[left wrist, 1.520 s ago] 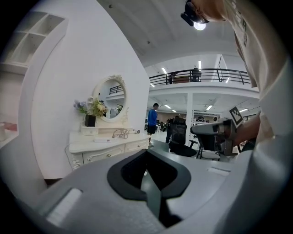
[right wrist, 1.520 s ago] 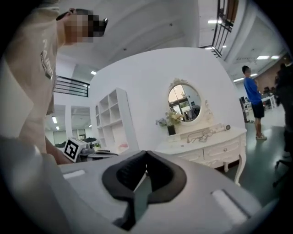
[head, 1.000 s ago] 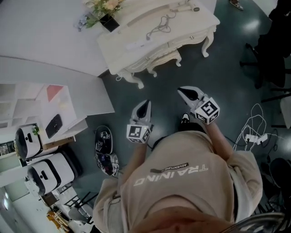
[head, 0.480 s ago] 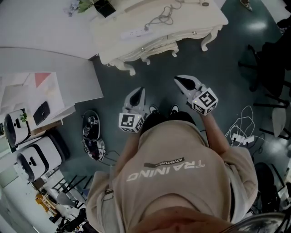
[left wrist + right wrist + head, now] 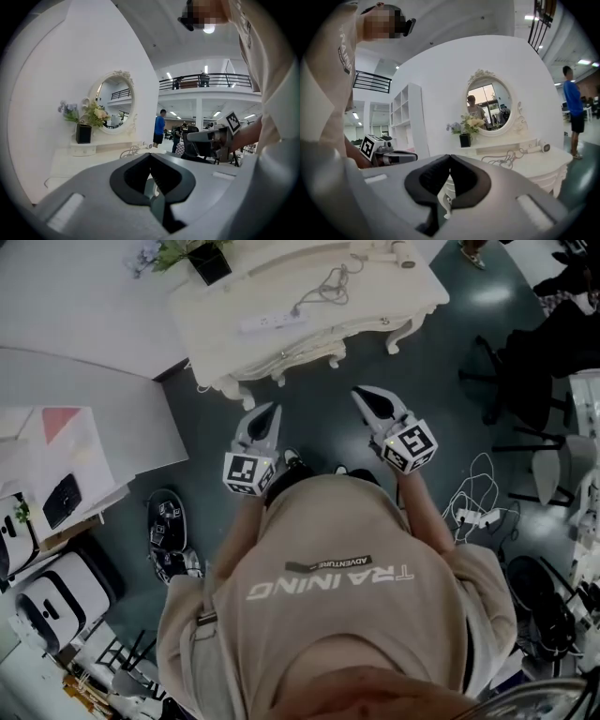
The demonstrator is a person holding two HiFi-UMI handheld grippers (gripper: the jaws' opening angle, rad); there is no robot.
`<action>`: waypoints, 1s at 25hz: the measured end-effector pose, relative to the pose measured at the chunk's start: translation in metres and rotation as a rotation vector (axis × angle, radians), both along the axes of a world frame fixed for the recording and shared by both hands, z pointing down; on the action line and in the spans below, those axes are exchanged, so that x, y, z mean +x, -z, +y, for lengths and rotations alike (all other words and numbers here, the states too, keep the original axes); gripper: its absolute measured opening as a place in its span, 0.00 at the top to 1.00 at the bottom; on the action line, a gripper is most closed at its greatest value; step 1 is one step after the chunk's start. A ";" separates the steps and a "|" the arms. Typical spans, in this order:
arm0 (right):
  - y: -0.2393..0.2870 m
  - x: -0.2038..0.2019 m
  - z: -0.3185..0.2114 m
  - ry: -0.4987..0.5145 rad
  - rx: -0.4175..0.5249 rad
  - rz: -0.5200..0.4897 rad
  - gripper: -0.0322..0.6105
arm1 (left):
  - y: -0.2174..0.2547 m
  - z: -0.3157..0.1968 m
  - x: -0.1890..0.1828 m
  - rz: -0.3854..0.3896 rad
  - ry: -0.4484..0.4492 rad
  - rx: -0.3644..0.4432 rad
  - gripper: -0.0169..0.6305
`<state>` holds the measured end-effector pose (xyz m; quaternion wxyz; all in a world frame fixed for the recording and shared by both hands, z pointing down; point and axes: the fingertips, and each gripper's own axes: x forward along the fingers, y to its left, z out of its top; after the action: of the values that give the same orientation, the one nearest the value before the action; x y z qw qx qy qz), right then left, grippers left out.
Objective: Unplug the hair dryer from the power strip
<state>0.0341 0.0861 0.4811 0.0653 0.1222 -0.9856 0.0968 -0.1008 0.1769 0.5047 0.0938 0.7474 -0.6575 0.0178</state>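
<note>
Hair dryer [image 5: 540,148] and power strip [image 5: 270,322] number one each; left gripper [image 5: 272,410] and right gripper [image 5: 362,395] are pressed together.

Ahead of you, the cream, curvy-legged dressing table [image 5: 217,339] carries a white power strip [image 5: 272,322], a looped grey cord [image 5: 330,283], a white hair dryer [image 5: 397,251] and a black flower pot [image 5: 208,263].

Dim head view, fisheye-warped gripper views
</note>
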 end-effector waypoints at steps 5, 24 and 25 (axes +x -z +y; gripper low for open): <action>-0.003 -0.026 -0.012 -0.113 0.007 0.026 0.95 | -0.010 -0.018 -0.022 0.014 -0.116 0.006 0.96; -0.068 -0.104 -0.140 -0.052 -0.028 0.124 0.95 | -0.026 -0.139 -0.091 -0.087 -0.169 -0.094 0.96; -0.069 -0.110 -0.153 -0.038 -0.028 0.123 0.95 | -0.022 -0.149 -0.098 -0.111 -0.161 -0.100 0.96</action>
<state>-0.0754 -0.0666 0.5505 0.1255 0.1458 -0.9758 0.1043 -0.1983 0.0279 0.5264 0.0928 0.7899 -0.5979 0.0996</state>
